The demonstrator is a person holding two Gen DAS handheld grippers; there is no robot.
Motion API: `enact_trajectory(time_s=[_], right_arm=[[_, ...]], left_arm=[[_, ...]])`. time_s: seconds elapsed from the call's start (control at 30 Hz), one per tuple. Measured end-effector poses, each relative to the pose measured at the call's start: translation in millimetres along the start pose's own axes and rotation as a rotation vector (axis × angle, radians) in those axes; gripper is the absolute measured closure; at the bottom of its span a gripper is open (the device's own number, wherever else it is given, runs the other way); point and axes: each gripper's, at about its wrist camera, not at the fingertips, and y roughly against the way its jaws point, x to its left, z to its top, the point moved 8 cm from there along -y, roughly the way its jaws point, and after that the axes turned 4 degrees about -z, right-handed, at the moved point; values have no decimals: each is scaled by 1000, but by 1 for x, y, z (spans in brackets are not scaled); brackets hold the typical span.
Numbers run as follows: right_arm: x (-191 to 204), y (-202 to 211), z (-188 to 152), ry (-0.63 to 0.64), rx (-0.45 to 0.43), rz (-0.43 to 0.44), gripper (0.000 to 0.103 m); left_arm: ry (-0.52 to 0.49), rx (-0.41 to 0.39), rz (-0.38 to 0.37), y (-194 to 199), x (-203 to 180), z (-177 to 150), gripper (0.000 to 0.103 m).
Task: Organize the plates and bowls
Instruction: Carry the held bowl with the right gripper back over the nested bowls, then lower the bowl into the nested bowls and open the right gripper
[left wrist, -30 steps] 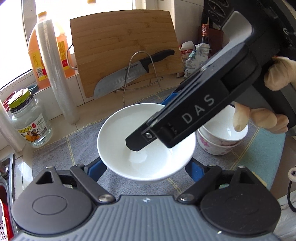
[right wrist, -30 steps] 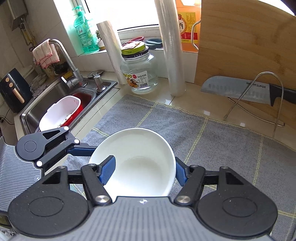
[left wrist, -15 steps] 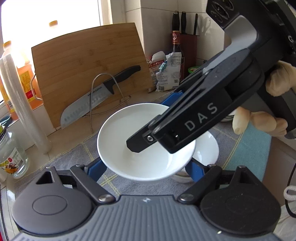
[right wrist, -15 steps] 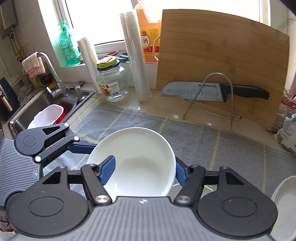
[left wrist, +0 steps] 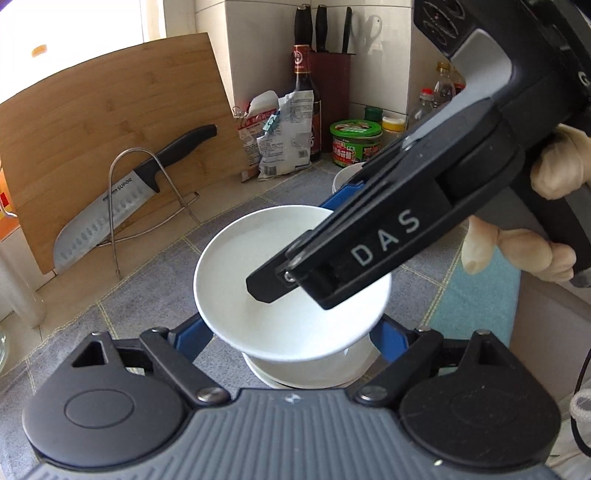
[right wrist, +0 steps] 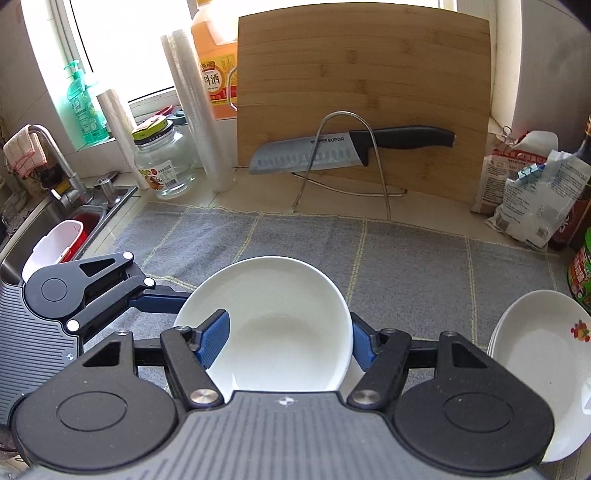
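Both grippers clamp the white bowl [left wrist: 258,295]: right gripper [right wrist: 284,339] on its rim, left gripper [left wrist: 291,332] spread wide around it. It now hangs over stacked bowls [left wrist: 354,365] at lower centre, formerly at the right.

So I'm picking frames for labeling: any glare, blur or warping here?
Left wrist view: window blown out white, cutting board edge bowed by the fisheye. Right wrist view: window also overexposed, white bowl sharp, no motion blur.

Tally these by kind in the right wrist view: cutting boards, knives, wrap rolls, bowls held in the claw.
cutting board: 1
knife: 1
wrap rolls: 2
bowl: 1
Total: 5
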Motion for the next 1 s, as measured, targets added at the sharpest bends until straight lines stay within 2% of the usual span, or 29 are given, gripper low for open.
enact_trajectory(time_s=[0.37,0.7,1.0], right_arm=[[-11,-10,-15,-32,30,12,30],[-9,-11,-17,0,24,12,30],[-6,-13,-19,59,26,-31,30]], left_arm=[[-1,50,-14,-14,-7,-8,13],[8,63,-6,-18,-7,-9,13],[10,64,-5,-20,-7,-9,12]])
